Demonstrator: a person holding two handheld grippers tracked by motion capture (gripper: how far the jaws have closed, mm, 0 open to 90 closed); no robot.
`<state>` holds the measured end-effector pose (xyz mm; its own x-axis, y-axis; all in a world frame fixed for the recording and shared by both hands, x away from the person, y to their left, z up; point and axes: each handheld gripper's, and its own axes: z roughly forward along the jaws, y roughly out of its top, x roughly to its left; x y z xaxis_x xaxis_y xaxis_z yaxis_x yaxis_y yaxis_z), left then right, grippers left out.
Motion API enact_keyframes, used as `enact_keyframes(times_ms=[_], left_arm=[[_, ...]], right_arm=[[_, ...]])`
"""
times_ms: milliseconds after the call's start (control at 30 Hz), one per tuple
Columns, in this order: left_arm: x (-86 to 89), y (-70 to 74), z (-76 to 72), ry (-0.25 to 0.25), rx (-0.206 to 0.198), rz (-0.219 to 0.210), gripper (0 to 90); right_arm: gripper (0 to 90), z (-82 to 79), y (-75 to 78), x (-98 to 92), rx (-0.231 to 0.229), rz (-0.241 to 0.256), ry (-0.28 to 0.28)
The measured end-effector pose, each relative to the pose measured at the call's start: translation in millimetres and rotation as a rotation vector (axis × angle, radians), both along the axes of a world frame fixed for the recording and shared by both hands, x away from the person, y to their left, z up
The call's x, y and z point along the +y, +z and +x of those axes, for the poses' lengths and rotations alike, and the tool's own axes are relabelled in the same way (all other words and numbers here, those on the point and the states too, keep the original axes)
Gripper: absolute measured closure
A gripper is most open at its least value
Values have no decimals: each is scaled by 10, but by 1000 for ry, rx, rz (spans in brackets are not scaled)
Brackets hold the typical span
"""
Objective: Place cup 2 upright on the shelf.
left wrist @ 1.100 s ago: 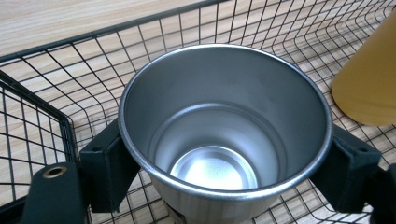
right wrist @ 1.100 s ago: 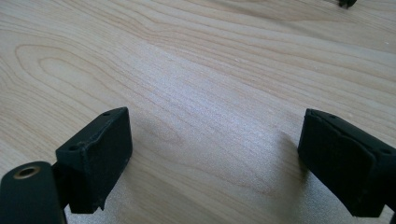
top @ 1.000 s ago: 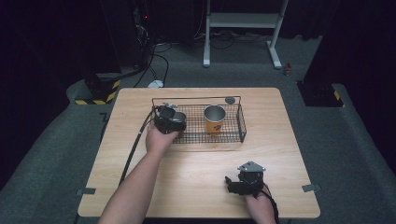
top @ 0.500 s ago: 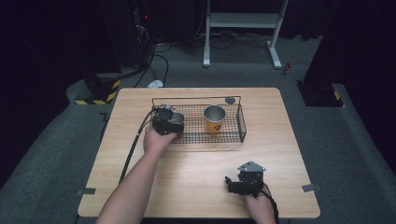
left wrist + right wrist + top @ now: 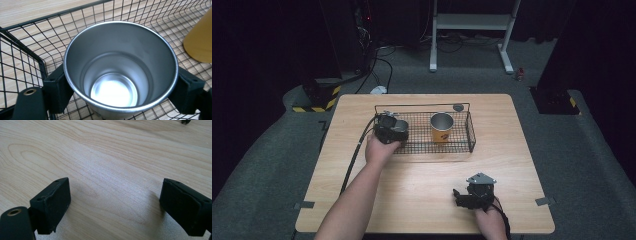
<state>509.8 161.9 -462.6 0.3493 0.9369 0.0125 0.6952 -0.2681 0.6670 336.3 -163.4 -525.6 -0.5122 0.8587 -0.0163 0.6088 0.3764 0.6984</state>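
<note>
while the left hand-held gripper point(image 5: 398, 126) sits at the left end of the wire basket point(image 5: 462, 106), its two black jaws press against opposite sides of a steel cup point(image 5: 120, 72), one on each flank just under the rim. seen from the left gripper view, the cup stands upright with its mouth open toward the camera, its base down inside the basket's left corner, mesh wall close behind and to the side of it. just beside it, farther along the basket, stands a yellow cup point(image 5: 442, 127) with a metal inside, upright too and apart from the steel one. the basket rests on the far half of the wooden counter point(image 5: 422, 175).

the right hand-held gripper point(image 5: 461, 198) is well apart from all that, low over the near right part of the counter. in the right gripper view its jaws stand wide, bare wood grain between them, nothing held.
</note>
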Motion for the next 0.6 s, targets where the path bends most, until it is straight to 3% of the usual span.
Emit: enact_keyframes(times_ms=[600], left_arm=[[8,-40,-39,-21,29,-2,181]], right_arm=[[99,-3,1,4,4,3,-4]])
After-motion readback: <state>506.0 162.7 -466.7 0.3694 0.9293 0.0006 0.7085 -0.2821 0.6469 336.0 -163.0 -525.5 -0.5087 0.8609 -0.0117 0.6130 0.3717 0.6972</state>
